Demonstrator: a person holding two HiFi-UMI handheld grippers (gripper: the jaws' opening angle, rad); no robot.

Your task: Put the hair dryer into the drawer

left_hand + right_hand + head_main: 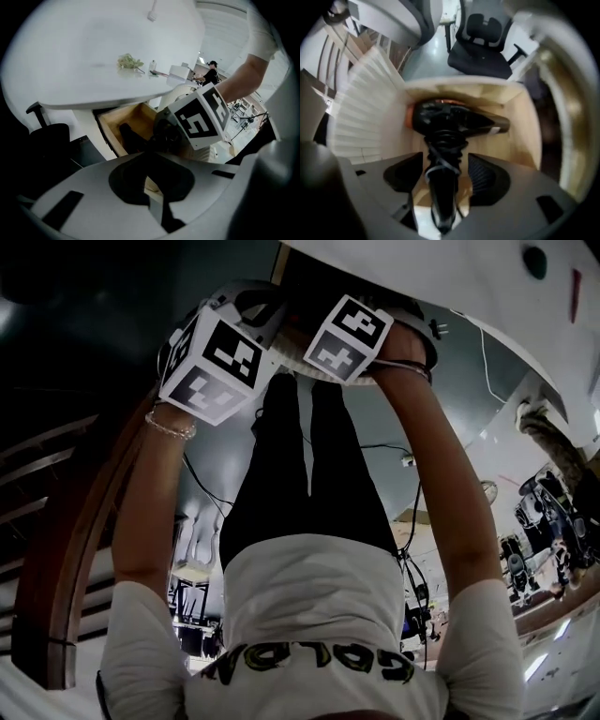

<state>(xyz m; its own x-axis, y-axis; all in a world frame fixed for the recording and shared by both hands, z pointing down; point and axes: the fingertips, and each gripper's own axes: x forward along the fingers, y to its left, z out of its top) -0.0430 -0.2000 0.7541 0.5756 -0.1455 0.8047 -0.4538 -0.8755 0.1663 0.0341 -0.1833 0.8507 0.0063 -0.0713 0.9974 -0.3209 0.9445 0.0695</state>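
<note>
Nearest, the right gripper point(446, 180) has its jaws apart on either side of the handle point(443, 201). A sliver of wood shows between each pad and the handle, so it looks more like a loose hold or a release than a firm pinch. The cord point(440, 161) is wound round the top of the handle. Just past the jaws the dryer point(454, 119) lies crosswise inside the open drawer point(520, 136), its body low against the wooden floor. The left gripper point(150, 180) hangs just outside the drawer, jaws together on nothing. Its view shows the drawer pulled out under a white table point(93, 56), and a chair point(480, 44) stands farther off. By my reading the main job is nearly done, since the dryer is in. What is left is to draw the right gripper clear, and perhaps to push the drawer shut, though the task does not ask for that.
</note>
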